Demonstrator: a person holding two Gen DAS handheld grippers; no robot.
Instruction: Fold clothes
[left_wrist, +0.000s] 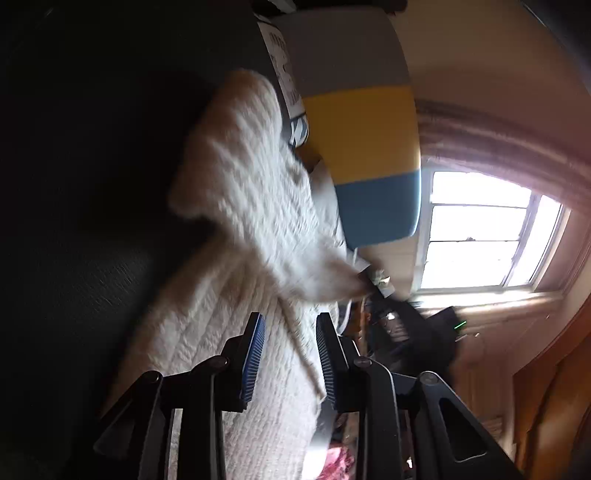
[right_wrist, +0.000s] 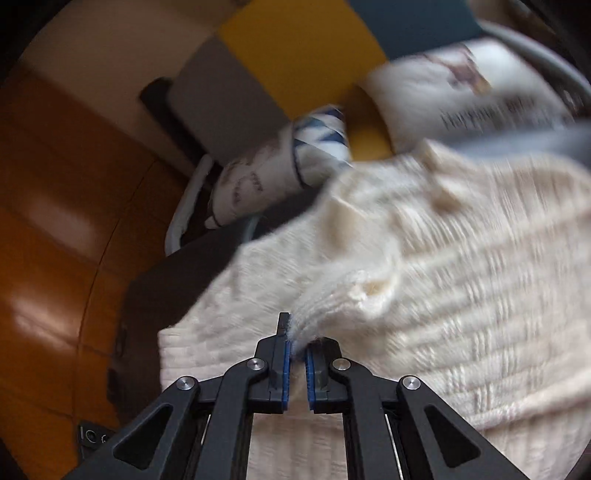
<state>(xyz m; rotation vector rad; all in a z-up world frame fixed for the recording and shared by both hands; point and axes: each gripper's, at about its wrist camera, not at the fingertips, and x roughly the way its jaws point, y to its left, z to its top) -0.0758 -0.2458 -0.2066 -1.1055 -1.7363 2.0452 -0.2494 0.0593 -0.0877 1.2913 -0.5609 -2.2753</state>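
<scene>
We are pinching with the right gripper (right_wrist: 298, 341): its jaws are nearly together, biting a bunched ribbed edge of the cream knit sweater (right_wrist: 424, 295). In the left wrist view that gripper is dragging a drawn-out corner of the knit toward the window (left_wrist: 480, 229).

The left gripper (left_wrist: 290, 354) is standing half open; cloth is lying between its blue pads (left_wrist: 255, 354), but they are not pressing on it, so we are reading it as holding nothing.

The sweater is lying spread on a dark surface (left_wrist: 92, 258), just near of the printed pillows (right_wrist: 258, 181) and the grey, yellow and blue striped headboard (left_wrist: 362, 129).

To be doing this fold well, we are judging that the right hand should be carrying the edge low and level, with the left pinning or gripping the body so it is not sliding.

Long axis: seemingly running from the left jaws away toward the pillows, collar end unclear through blur.
</scene>
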